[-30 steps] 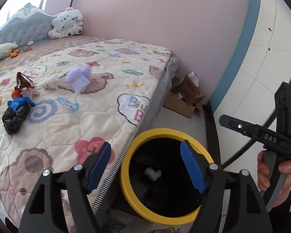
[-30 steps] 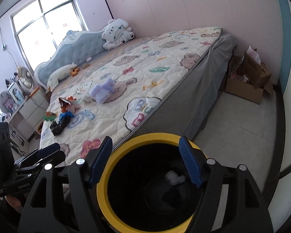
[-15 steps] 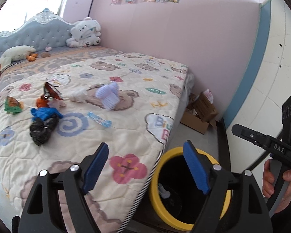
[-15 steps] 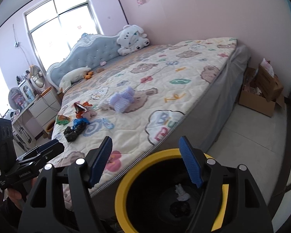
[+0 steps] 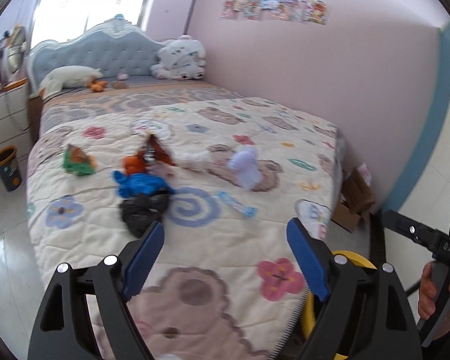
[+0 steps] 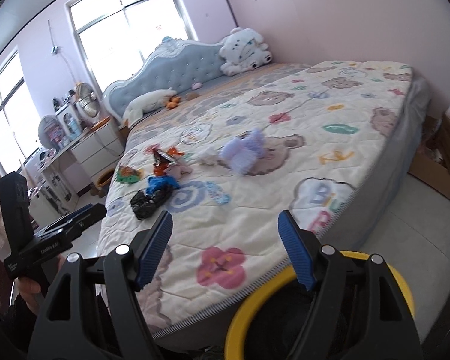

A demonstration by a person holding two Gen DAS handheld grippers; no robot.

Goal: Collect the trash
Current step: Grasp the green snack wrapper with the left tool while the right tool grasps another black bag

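Litter lies on the bed quilt [image 5: 225, 249]: a black bag [image 5: 142, 210], a blue bag [image 5: 139, 184], an orange piece [image 5: 133, 163], a green wrapper [image 5: 76, 160], a lilac packet [image 5: 246, 165] and a blue strip wrapper [image 5: 237, 204]. My left gripper [image 5: 225, 256] hovers over the quilt's near end, its jaws opening with nothing between them. My right gripper [image 6: 225, 247] stands open and empty above the bed's near edge, and the black bag [image 6: 150, 199] lies beyond it. A yellow-rimmed bin [image 6: 399, 276] stands on the floor by the bed corner, under the right gripper.
A plush toy [image 5: 180, 57] and pillow [image 5: 72, 76] lie at the headboard. A cardboard box [image 6: 435, 165] sits on the floor between bed and wall. A white nightstand [image 6: 96, 147] and a small basket [image 5: 6, 165] stand left of the bed. A hand [image 5: 435, 288] holds the other gripper.
Both grippers have swung up and left from over the yellow bin toward the bed; the bin has slid to the lower right of each view. The left jaws have widened.
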